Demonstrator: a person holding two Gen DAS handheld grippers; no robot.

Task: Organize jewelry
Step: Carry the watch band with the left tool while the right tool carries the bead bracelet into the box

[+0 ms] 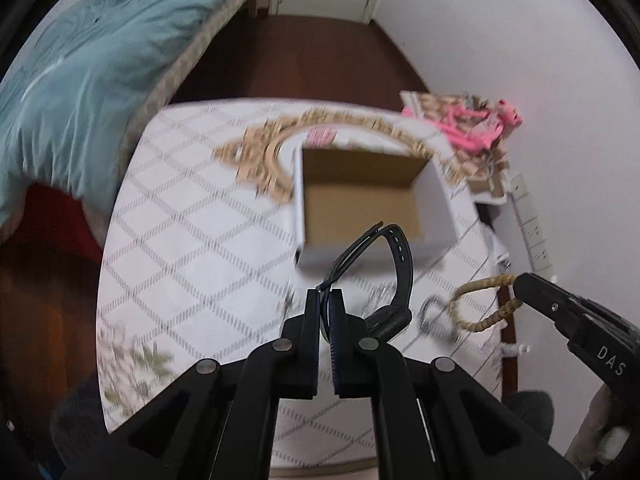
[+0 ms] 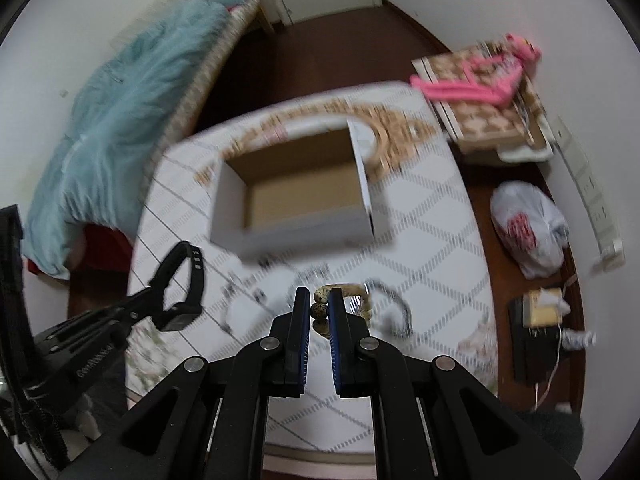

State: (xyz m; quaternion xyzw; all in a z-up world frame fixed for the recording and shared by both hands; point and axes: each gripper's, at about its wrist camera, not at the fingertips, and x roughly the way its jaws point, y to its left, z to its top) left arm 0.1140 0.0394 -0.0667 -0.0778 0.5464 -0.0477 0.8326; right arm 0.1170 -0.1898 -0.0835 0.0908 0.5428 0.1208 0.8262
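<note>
Two grippers hang over a table (image 1: 192,208) spread with a white, grey-diamond cloth, and near its far side an open cardboard box (image 1: 360,196) sits on an ornate gold-framed piece, its inside bare as far as the blur allows. Smaller still are the pieces in hand. The left gripper (image 1: 326,300) is pressed together on a black watch (image 1: 394,280), pinching the thin strap end so that the case and buckle loop dangle in the air in front of the box. The right gripper (image 2: 319,304) is closed on a beaded bracelet (image 2: 348,296) of tan, speckled beads, one or two of them caught between the pads while the rest curves off to the right.

My guess is that both pieces are light. The watch strap looks flexible and rubbery, so it will swing and could slide through a pinch at its tip (a hold nearer the case would steady it). The bracelet reads as hard round beads on a cord: limp overall, prone to rolling between flat pads, best taken across the cord between beads.

Smallest of all, a few blurred metal trinkets (image 2: 394,308) lie on the cloth beneath, too smeared to name.
</note>
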